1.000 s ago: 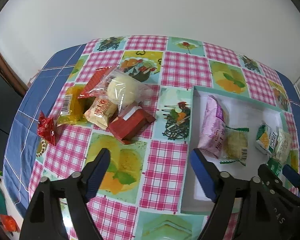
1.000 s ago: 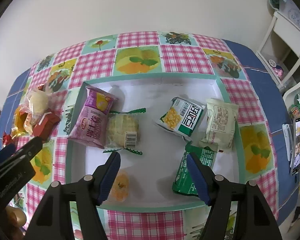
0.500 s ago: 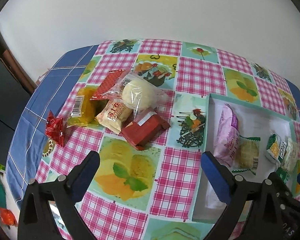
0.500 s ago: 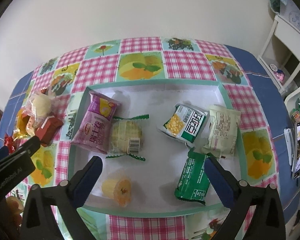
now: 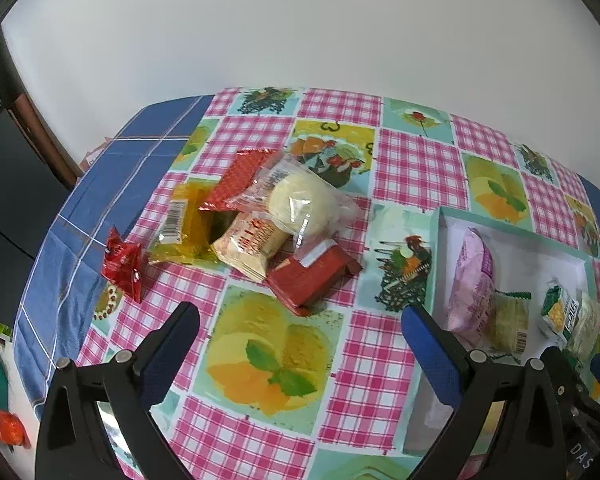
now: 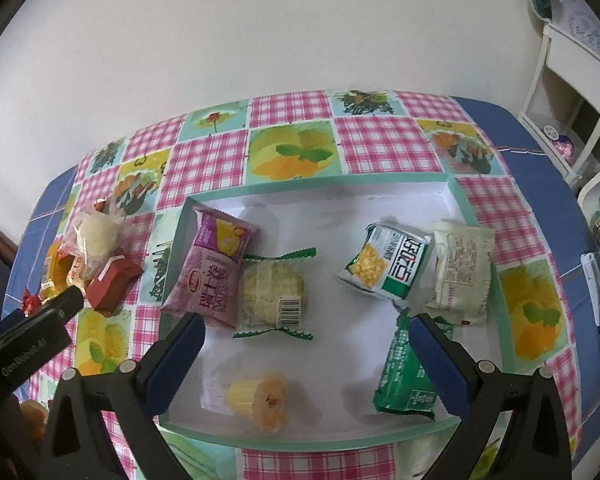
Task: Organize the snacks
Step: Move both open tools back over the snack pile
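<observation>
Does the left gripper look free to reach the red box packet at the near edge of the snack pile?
Probably yes. The left gripper is open and empty, and the red box packet lies just ahead on the pile's near edge, with only bare tablecloth between them.

Your white tray (image 6: pixel 452 190) with its mint rim holds six snacks: a purple packet (image 6: pixel 214 268) touching a green-frilled cake (image 6: pixel 274 294), a corn packet (image 6: pixel 388 266) against a cream packet (image 6: pixel 462 272), a green packet (image 6: pixel 406 376) and a tipped jelly cup (image 6: pixel 260 398). Beside the tray lies a loose pile (image 5: pixel 260 224): bun, red and yellow wrappers.
</observation>
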